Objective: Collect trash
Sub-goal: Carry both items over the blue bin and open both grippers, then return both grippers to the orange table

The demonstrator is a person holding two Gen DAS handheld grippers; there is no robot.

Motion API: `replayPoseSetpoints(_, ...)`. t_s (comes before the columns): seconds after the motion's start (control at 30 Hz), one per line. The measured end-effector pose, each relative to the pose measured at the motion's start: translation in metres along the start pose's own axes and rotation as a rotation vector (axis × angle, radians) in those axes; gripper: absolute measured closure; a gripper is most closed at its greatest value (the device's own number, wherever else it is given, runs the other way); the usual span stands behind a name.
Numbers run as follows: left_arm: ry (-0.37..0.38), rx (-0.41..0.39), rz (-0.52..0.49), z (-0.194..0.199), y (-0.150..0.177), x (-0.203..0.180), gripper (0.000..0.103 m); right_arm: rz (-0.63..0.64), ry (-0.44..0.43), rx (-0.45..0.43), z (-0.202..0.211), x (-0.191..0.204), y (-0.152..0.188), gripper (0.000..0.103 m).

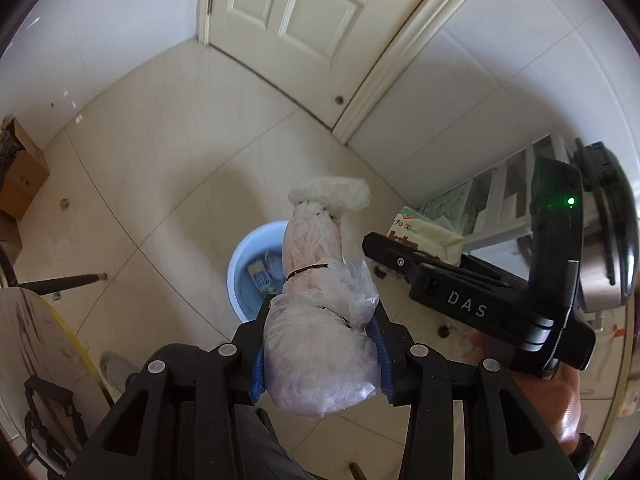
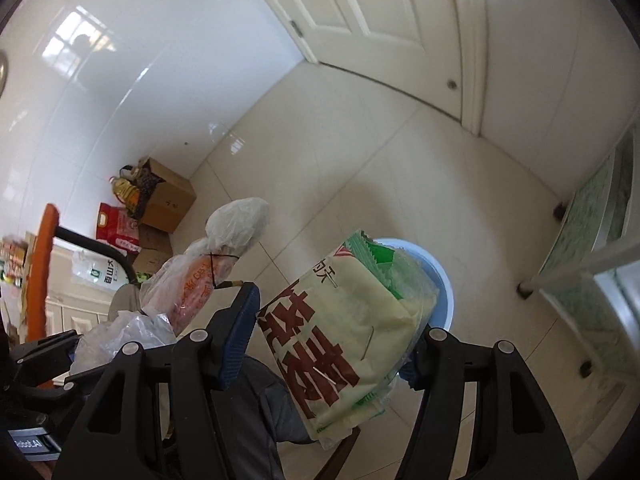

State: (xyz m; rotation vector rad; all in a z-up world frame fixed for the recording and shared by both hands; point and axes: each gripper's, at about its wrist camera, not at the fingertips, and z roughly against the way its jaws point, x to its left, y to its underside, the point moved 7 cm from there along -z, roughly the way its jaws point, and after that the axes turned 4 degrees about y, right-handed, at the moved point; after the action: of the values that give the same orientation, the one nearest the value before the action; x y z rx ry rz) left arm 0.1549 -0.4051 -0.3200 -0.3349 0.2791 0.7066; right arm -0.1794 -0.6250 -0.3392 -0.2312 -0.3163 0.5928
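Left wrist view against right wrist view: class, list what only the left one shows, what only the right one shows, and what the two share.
Only the left wrist view shows inside the blue bin, where some rubbish already lies, plus the right gripper's black body and the hand holding it.

Only the right wrist view shows the red bag by the wall and the orange-topped chair.

Both show the tied plastic bag gripped by the left gripper, the pale yellow packet in the right gripper, the bin, the cardboard box and the white door.
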Motion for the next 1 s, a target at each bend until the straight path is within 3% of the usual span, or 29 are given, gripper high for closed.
replayPoseSetpoints(0.07,-0.020,0.027,0.003,-0.013,-0.015,-0.001,0.053,-0.033,-0.006,0.010,-0.009,-0.010,0.003,0.028)
replayPoseSetpoints(0.13,-0.043,0.033,0.003,-0.022,-0.026,-0.003,0.035,-0.062,-0.014,0.027,-0.017,-0.018,0.003,0.019)
replayPoseSetpoints(0.3,-0.122,0.016,-0.032,-0.019,-0.037,-0.011,0.020,-0.104,0.011,0.030,-0.020,-0.031,0.011,0.006)
replayPoseSetpoints(0.37,-0.154,-0.005,-0.043,-0.011,-0.025,-0.022,0.019,-0.114,0.021,0.021,-0.019,-0.032,0.011,0.000)
replayPoseSetpoints(0.57,-0.230,-0.102,-0.059,0.021,0.011,-0.039,0.012,-0.121,0.051,-0.038,0.006,-0.022,0.012,0.000)
replayPoseSetpoints(0.67,-0.228,-0.158,-0.044,0.046,0.029,-0.046,0.012,-0.106,0.051,-0.076,0.027,-0.008,0.011,0.000)
replayPoseSetpoints(1.0,-0.251,-0.416,-0.029,0.188,0.114,-0.032,0.011,0.053,0.008,-0.264,0.127,0.092,0.001,0.000)
